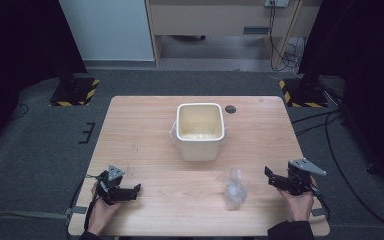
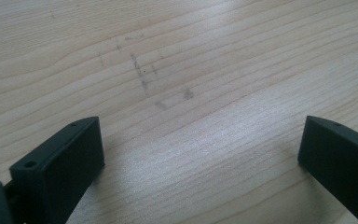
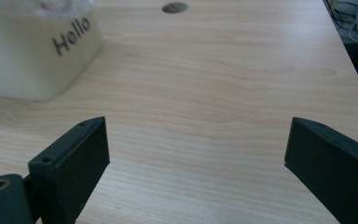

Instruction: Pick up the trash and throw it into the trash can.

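On table's near-left edge, left gripper [image 1: 121,191]: jaws released, empty. Mid-table cream bin [image 1: 200,131]: rigid, light, take by rim. Crumpled clear bag [image 1: 234,190] near front: flimsy, slippery, pinch a fold. Right gripper [image 1: 275,178]: jaws spread, empty.

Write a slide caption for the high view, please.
Open tongs in both hands flank a clear plastic bag before a cream bin.

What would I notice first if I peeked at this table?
Probably the cream tub in the middle of the wooden table, with "Hello" on its side. Next, a crumpled clear bag lying in front of it, nearer the right gripper. Both grippers sit open at the near corners, the left gripper holding nothing.
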Demonstrator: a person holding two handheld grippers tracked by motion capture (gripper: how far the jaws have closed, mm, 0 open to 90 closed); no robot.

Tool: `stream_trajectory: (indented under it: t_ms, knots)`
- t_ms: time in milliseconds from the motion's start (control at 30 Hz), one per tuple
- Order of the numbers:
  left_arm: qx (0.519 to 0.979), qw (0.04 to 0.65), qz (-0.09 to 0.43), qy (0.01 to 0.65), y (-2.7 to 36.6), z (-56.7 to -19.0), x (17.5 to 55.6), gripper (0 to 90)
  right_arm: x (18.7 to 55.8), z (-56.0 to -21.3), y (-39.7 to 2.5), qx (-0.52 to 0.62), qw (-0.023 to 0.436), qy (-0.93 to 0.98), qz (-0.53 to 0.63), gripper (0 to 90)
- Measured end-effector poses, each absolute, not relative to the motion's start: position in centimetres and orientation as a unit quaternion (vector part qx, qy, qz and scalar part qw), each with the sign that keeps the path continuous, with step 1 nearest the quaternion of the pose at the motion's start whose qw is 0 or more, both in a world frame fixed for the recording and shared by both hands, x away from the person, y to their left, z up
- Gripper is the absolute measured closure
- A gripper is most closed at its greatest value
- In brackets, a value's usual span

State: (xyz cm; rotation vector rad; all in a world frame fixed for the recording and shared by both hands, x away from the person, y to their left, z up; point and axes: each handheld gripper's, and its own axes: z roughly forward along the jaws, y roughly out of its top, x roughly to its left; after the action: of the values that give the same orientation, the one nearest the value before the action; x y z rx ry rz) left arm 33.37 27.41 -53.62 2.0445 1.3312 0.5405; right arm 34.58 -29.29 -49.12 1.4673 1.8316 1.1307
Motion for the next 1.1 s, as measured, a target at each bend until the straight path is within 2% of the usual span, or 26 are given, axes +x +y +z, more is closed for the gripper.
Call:
stream_trajectory:
  t_ms: [567,1100]
  knots:
    - [0.776,0.316,0.205,0.505,27.4,-53.6,33.4,0.0,33.2,-45.0,-26.4,0.485,0.278,0.681,0.473,5.8]
    - [0.777,0.316,0.205,0.505,27.4,-53.6,33.4,0.0,31.2,-42.8,-23.3,0.436,0.251,0.701,0.505,4.2]
